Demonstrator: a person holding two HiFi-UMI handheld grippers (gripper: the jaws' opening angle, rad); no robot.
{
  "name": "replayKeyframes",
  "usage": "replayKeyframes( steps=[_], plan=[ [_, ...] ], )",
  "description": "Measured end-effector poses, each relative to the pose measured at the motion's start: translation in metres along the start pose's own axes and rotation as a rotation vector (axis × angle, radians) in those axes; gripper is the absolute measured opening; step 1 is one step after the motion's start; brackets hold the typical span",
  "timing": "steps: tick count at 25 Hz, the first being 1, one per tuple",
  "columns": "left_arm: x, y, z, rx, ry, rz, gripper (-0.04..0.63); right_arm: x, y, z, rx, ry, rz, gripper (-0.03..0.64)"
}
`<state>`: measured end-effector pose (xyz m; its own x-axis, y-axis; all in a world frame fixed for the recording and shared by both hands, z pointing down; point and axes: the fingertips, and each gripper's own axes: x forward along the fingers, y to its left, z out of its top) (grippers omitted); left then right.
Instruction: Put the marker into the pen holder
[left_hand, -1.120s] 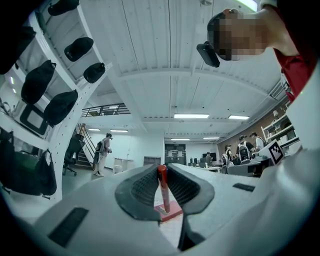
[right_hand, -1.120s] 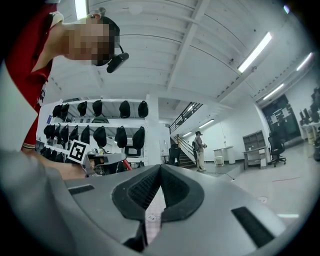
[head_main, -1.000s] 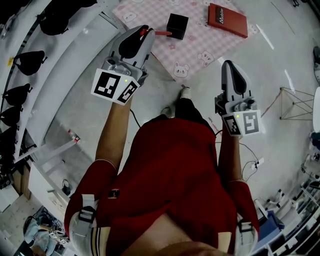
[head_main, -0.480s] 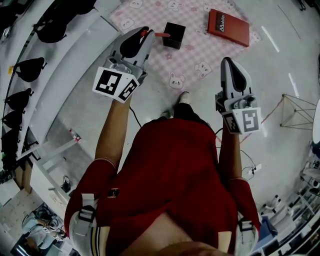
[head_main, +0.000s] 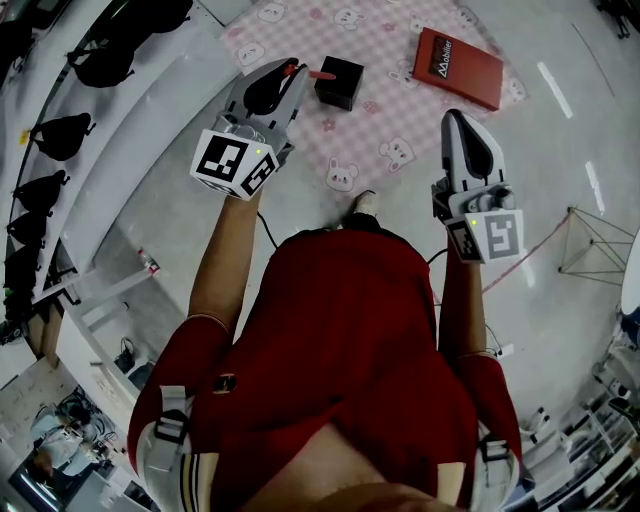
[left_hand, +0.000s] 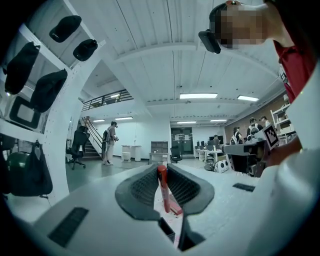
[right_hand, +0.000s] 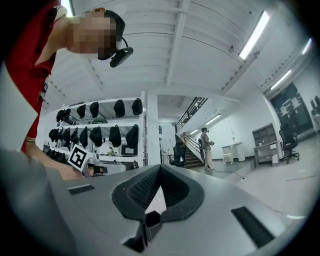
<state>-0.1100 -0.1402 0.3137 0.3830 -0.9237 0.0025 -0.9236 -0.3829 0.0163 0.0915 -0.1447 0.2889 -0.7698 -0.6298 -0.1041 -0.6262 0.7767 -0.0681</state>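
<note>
My left gripper (head_main: 290, 72) is shut on a red marker (head_main: 322, 74), whose free end sticks out to the right toward the black cube-shaped pen holder (head_main: 339, 82) on the pink checked mat (head_main: 400, 100). In the left gripper view the red marker (left_hand: 163, 187) stands clamped between the dark pads, at the left gripper (left_hand: 161, 172). My right gripper (head_main: 455, 118) hangs over the mat's right part, shut with nothing in it; the right gripper (right_hand: 159, 167) shows its pads meeting at the tip.
A red book (head_main: 458, 68) lies on the mat at the back right. White shelving with black caps (head_main: 100, 60) runs along the left. A person's red shirt (head_main: 350, 350) fills the lower middle. A wire stand (head_main: 595, 245) is at the right.
The mat, pen holder and red book have slid toward the left and down in view as the person moved forward. The left gripper still holds the marker, now closer to the holder.
</note>
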Motion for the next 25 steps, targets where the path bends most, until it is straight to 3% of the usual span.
replayKeyframes(
  steps=[13,25],
  plan=[
    [0.036,-0.001,-0.028,0.019,0.082,0.055,0.060,0.006,-0.046,-0.008,0.024,0.005,0.054,-0.002],
    [0.051,0.014,-0.058,0.021,0.153,-0.014,0.060,0.008,-0.035,-0.016,0.036,0.034,-0.017,-0.001]
  ],
)
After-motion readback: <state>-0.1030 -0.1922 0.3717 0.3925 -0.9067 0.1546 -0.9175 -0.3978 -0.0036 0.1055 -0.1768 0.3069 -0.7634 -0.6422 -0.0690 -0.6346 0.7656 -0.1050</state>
